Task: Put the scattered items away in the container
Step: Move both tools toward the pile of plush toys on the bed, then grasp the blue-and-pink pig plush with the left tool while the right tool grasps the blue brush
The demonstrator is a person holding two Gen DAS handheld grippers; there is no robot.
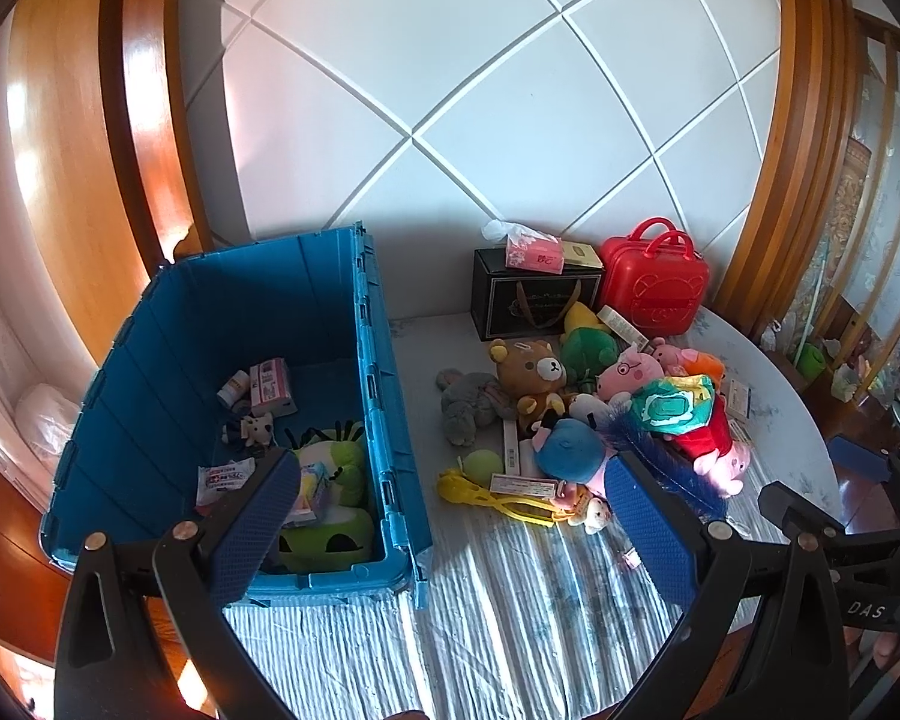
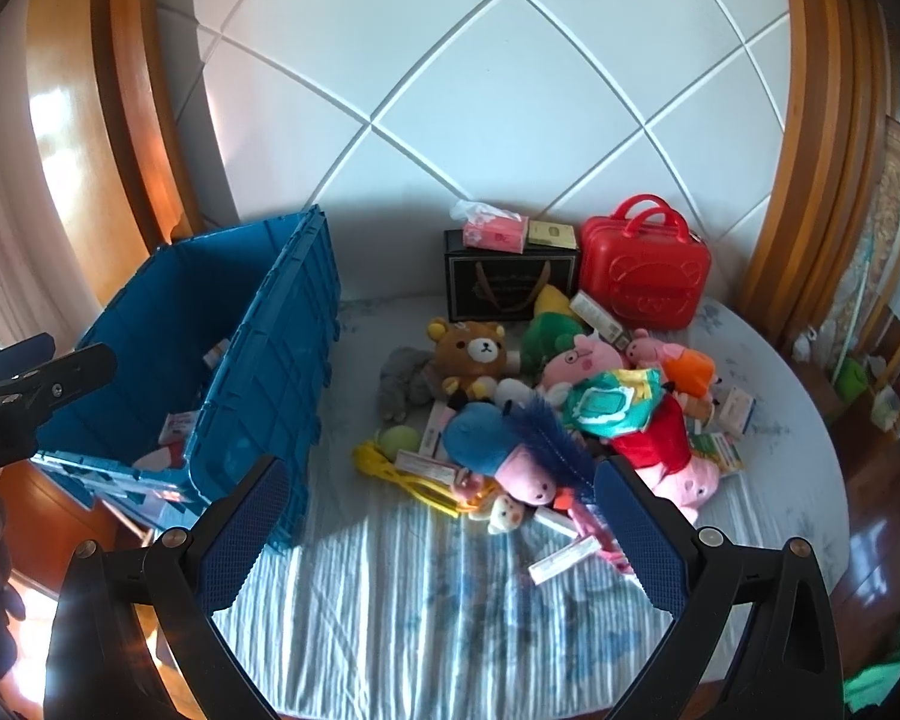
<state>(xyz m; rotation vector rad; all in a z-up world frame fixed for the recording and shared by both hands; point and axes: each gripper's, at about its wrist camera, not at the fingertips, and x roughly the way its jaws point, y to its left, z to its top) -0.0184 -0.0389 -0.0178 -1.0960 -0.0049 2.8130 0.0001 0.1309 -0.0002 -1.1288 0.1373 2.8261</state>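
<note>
A blue plastic crate [image 1: 378, 396] stands on the left of the bed; it also shows in the right wrist view [image 2: 258, 360]. Inside lie a green plush [image 1: 330, 516], small boxes [image 1: 270, 387] and a packet [image 1: 225, 477]. A pile of toys lies to its right: a brown bear [image 1: 531, 375] [image 2: 471, 357], a grey plush [image 1: 468, 405], pink pigs [image 1: 627, 372], a blue-hatted pig [image 2: 492, 450], a yellow toy [image 1: 492, 495] and a green ball [image 1: 482, 465]. My left gripper [image 1: 450, 522] is open and empty above the crate's near corner. My right gripper [image 2: 444, 528] is open and empty before the pile.
A black gift box [image 1: 531, 300] with a pink tissue pack [image 1: 534, 255] and a red toy case [image 1: 654, 285] stand against the white padded headboard [image 1: 450, 90]. The striped bedsheet [image 2: 420, 612] lies in front. Wooden posts flank the bed. The left gripper's body [image 2: 30, 390] shows at the left.
</note>
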